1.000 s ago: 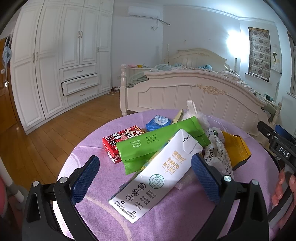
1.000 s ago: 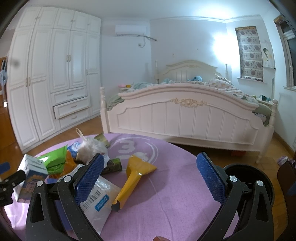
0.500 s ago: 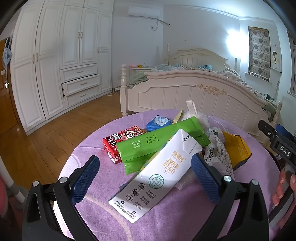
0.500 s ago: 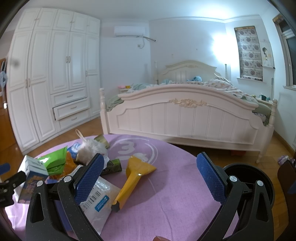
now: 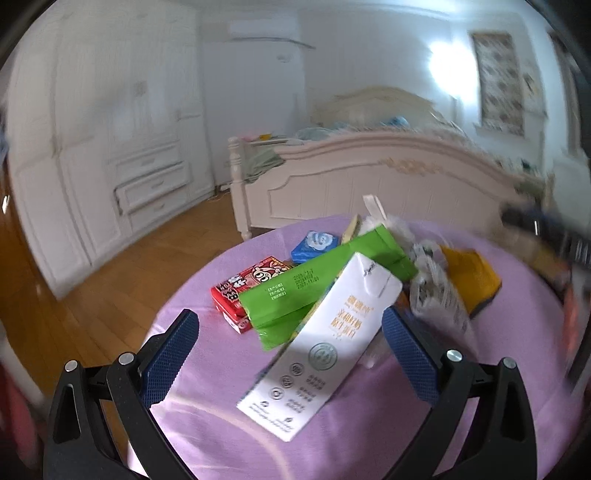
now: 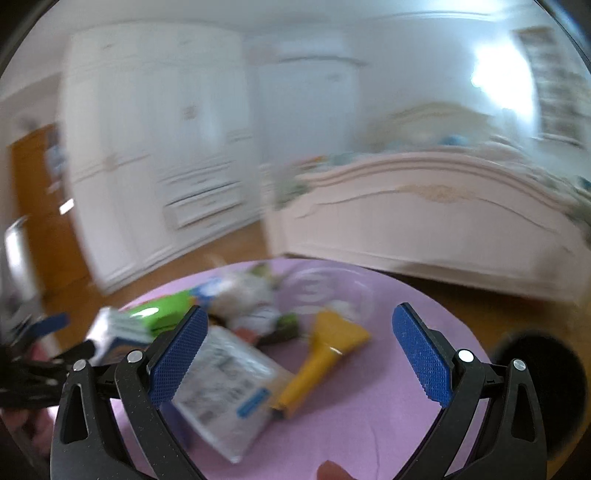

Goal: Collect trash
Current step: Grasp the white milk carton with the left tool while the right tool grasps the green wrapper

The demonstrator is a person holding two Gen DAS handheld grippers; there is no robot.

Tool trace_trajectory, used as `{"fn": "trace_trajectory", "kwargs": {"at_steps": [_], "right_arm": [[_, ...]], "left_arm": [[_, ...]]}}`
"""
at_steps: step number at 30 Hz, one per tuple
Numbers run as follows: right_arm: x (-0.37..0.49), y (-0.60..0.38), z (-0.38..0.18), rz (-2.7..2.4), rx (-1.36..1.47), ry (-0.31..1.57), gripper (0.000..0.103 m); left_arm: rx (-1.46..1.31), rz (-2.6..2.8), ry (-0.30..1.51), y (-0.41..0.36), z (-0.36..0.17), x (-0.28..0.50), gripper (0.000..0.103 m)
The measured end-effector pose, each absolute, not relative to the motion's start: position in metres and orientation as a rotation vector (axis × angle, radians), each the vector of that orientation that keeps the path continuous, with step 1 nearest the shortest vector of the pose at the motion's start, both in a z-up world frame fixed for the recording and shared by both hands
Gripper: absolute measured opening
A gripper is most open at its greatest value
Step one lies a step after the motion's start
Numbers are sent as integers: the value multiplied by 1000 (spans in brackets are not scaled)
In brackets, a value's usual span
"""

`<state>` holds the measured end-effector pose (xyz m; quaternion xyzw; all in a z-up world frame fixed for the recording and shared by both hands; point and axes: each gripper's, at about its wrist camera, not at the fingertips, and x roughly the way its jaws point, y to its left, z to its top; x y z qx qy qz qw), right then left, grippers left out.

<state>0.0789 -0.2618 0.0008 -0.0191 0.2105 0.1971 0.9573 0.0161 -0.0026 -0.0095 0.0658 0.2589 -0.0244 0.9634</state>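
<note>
- A white wardrobe (image 5: 110,147) fills the left wall; one drawer (image 5: 155,188) low in it stands slightly out.
- A cream bed (image 5: 388,173) stands across the room, with rumpled bedding (image 5: 317,131) on it.
- An air conditioner (image 5: 258,29) hangs high on the back wall.
- A bright lamp glare (image 5: 443,66) shows beside a patterned curtain (image 5: 498,81).
- Wood floor (image 5: 122,277) runs under a round table with a purple cloth (image 5: 207,424).
- A brown door (image 6: 40,206) shows blurred at the left.

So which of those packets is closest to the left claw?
The white carton, lying between the open left claw tips; the green packet and red box sit farther back.
</note>
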Motion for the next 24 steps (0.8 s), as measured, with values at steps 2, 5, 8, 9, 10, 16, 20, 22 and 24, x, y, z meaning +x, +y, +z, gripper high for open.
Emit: {"fn": "trace_trajectory", "kwargs": {"at_steps": [2, 5, 8, 9, 10, 16, 20, 22, 24], "right_arm": [[92, -239, 16, 540, -166, 470, 99], [109, -196, 28, 664, -400, 518, 99], [125, -160, 32, 756, -604, 543, 99], [130, -149, 31, 793, -659, 556, 99], [137, -138, 30, 824, -714, 574, 99], [159, -87, 5, 991, -934, 710, 97], [170, -67, -2, 1030, -1007, 756, 96], [184, -59, 0, 1044, -975, 799, 96], [199, -56, 3, 1068, -887, 859, 96]], "left_arm": [[197, -93, 530, -4, -10, 18, 98], [267, -138, 543, -8, -15, 22, 98], [317, -158, 562, -8, -22, 28, 96], [314, -168, 571, -5, -23, 33, 92], [308, -182, 580, -4, -24, 36, 89], [303, -252, 621, 3, -31, 51, 61], [206, -312, 648, 18, -31, 59, 43], [144, -335, 644, 29, -29, 60, 42], [87, -344, 644, 39, -30, 60, 41]]}}
